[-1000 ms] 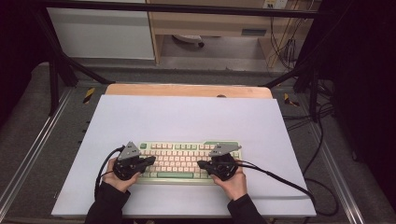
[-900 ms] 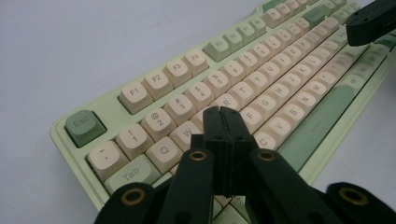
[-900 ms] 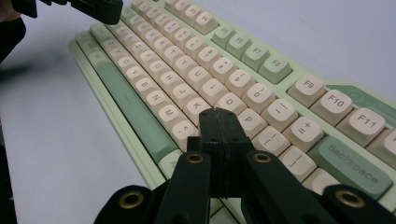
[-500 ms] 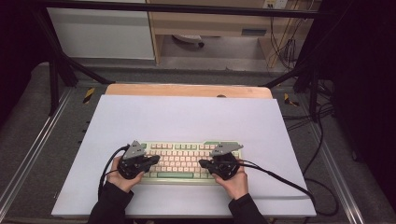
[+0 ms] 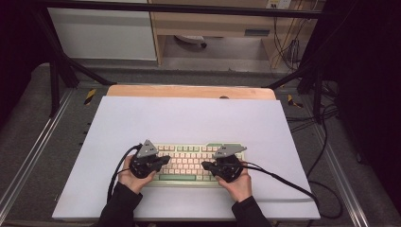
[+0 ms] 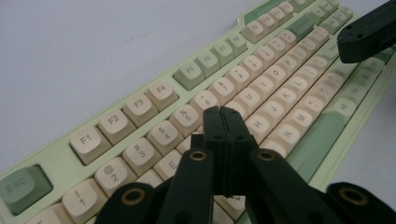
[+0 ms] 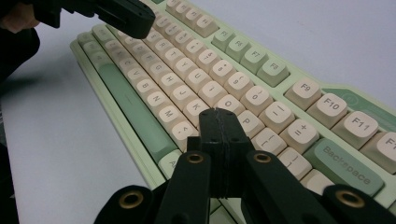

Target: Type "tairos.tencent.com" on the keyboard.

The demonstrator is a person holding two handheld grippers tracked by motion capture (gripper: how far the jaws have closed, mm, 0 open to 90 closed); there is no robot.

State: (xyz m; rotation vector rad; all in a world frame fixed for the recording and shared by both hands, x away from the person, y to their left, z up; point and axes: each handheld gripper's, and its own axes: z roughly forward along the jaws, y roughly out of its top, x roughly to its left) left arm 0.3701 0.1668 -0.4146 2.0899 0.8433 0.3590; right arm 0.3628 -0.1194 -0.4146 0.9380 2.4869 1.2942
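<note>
Pale green keyboard [image 5: 189, 163] with cream keys, lying flat near the front edge of a white table top [image 5: 189, 118], long side parallel to that edge. Left gripper [image 5: 165, 160] poised over the left half of the keyboard, jaws pressed together with nothing between them; seen in the left gripper view [image 6: 222, 112] with closed tips above the number and upper letter rows, near the 5 and 6 keys. Right gripper [image 5: 205, 165] poised over the right half, jaws likewise closed and empty; seen in the right gripper view [image 7: 218, 114] with tips above the keys just left of the green Backspace key [image 7: 348, 167]. Contact between tips and keycaps not discernible. Green spacebar [image 5: 177, 178] along the near row, between the two hands. Wooden strip [image 5: 189, 91] along the far edge of the table top.
</note>
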